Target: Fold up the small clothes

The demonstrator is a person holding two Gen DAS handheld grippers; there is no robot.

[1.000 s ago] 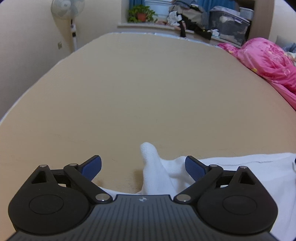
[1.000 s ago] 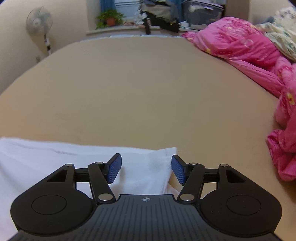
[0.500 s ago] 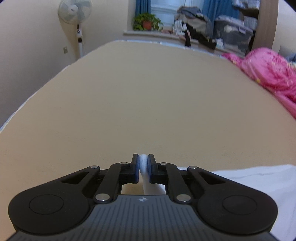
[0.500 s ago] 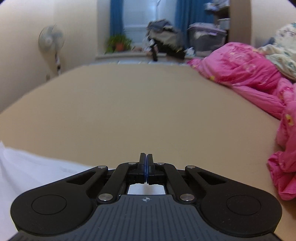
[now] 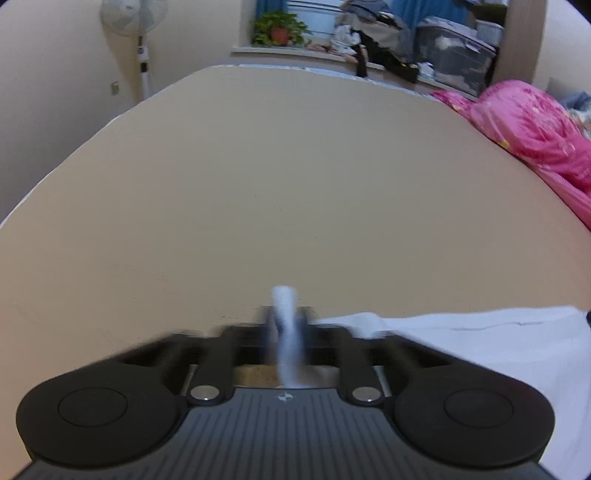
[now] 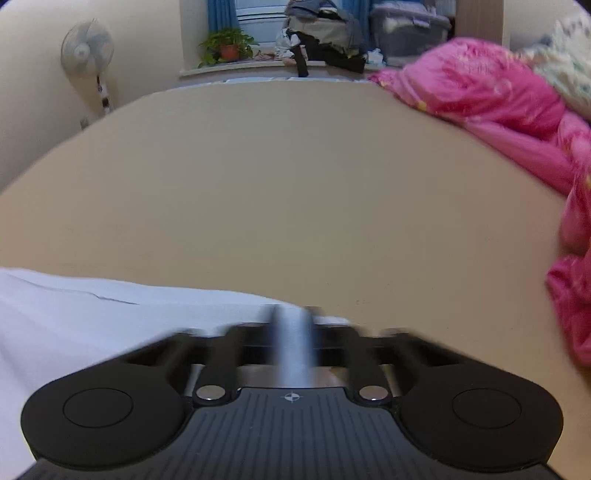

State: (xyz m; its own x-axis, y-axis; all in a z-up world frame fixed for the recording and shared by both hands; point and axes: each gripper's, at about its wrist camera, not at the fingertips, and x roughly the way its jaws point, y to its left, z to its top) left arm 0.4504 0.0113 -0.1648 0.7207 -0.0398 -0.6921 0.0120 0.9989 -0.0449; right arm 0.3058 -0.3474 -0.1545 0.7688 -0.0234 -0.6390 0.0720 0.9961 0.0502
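Left gripper (image 5: 285, 325): sat low centre of the left wrist view, blurred; jaws drawn nearly together, pinching a narrow upright fold of the white garment (image 5: 480, 343), with a tuft poking up above the fingertips.
Right gripper (image 6: 291, 328): sat low centre of the right wrist view, also blurred; jaws closed on a pale strip of the same white garment (image 6: 92, 317).
White garment: spread across the lower right of the left wrist view and the lower left of the right wrist view, lying on the tan bed surface (image 5: 295, 184) between the two pinched points; a faint seam line showed near its far edge.
Tan bed surface: filled the middle of both views.
Pink quilt (image 5: 535, 140): bunched along the right edge of both views, well apart from the garment.
Standing fan (image 5: 133, 22): stood in the upper left of the left wrist view, against the wall.
Potted plant (image 5: 279, 31): stood on the windowsill at top centre.
Clothes pile (image 6: 325, 29): heaped on the sill, just right of the plant.
Storage bin (image 5: 454, 62): stood at upper right, beside that pile.
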